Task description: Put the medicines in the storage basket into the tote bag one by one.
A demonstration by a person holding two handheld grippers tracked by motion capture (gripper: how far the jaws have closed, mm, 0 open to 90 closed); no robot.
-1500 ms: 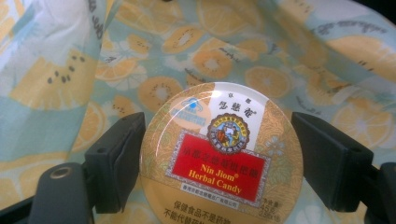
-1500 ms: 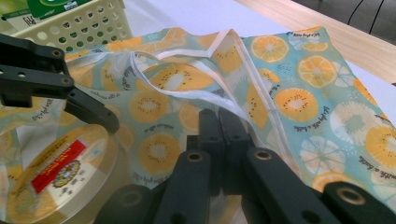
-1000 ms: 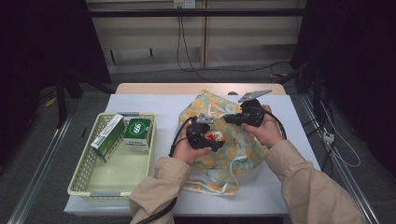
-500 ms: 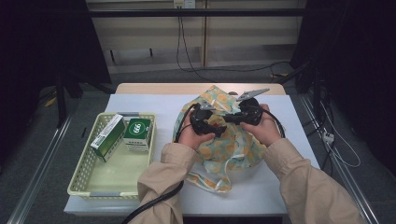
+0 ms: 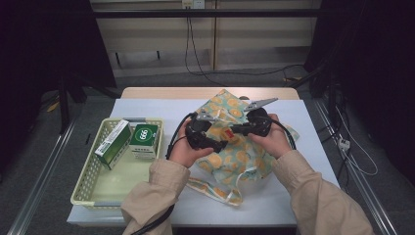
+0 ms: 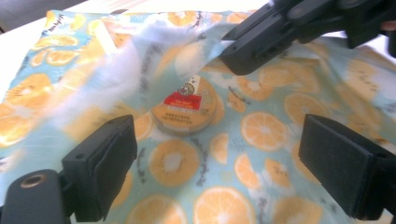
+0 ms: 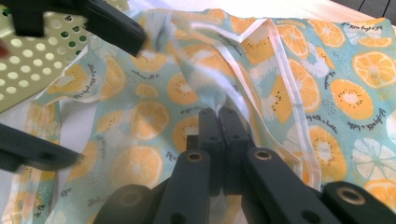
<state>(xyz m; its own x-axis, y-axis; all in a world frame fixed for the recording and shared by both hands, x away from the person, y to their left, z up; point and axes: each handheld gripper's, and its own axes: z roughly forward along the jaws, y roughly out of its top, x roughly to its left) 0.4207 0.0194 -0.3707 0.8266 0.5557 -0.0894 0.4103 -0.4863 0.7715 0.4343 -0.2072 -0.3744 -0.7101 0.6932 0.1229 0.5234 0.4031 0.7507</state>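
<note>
A cloth drawstring bag (image 5: 244,156) printed with orange and kiwi slices lies mid-table. My right gripper (image 7: 218,114) is shut on a lifted edge of the bag (image 7: 299,79), holding it up. My left gripper (image 6: 217,154) stands open just in front of the bag's mouth, with nothing between its jaws. Past those jaws a round orange tin with a red label (image 6: 185,108) lies on the bag's cloth (image 6: 261,135). In the high view both grippers meet over the bag, left gripper (image 5: 211,138) and right gripper (image 5: 241,129) close together. The right gripper (image 6: 261,37) holds cloth above the tin.
A pale green plastic basket (image 5: 93,188) stands at the table's left with two green-and-white boxes (image 5: 113,143) (image 5: 145,141) at its far end. The bag's white drawstring (image 5: 240,178) trails toward the front edge. Bare white table (image 5: 313,122) lies to the right.
Both hands have shifted slightly over the bag, and its cloth has been pulled up and reshaped. The right gripper stays shut on the cloth, and the basket and boxes have not moved.
</note>
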